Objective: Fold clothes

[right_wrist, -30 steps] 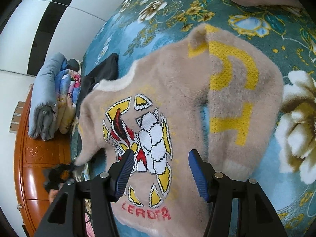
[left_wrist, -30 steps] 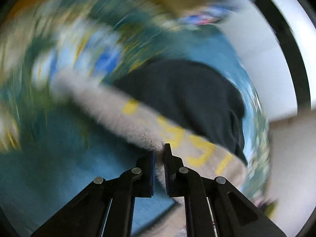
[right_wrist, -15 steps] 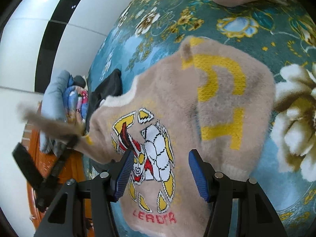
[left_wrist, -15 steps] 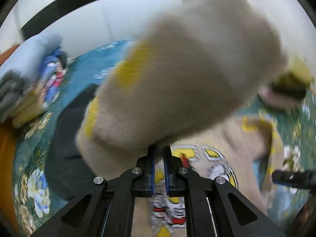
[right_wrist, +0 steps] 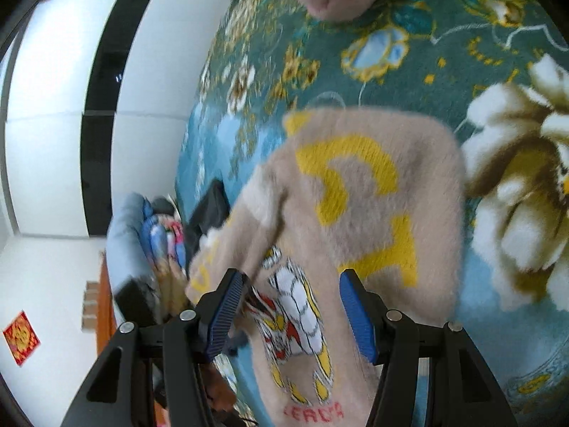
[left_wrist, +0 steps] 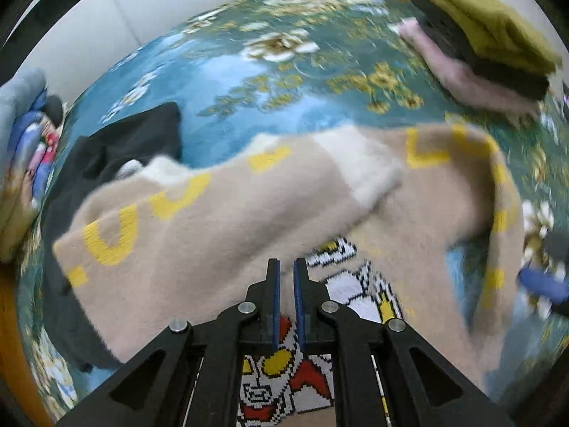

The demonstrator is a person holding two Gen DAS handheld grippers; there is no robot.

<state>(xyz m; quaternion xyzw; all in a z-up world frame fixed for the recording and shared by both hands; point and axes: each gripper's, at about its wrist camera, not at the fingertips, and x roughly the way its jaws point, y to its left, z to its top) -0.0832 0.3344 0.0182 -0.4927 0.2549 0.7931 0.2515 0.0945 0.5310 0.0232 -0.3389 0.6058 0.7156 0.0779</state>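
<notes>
While the fuzzy beige sweater with yellow lettering and a robot graphic [left_wrist: 220, 235] is spread on the teal floral blanket [left_wrist: 249, 71], one sleeve is seen folded across its chest. The left gripper [left_wrist: 285, 267] is held over the sweater with only a narrow slit between its blue pads — nothing visibly pinched. The right gripper [right_wrist: 291, 306] is held wide apart, empty, above the graphic. A black garment [left_wrist: 135, 146] lies just beside the sweater; a stack of folded clothes — olive, dark, pink [left_wrist: 476, 46] — sits well apart.

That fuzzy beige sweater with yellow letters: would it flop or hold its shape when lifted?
The fuzzy beige sweater probably flops: its sleeve drapes limply across the body. It looks thick and plush, so likely bulky but light. The fuzzy knit should grip rather than slip.
</notes>
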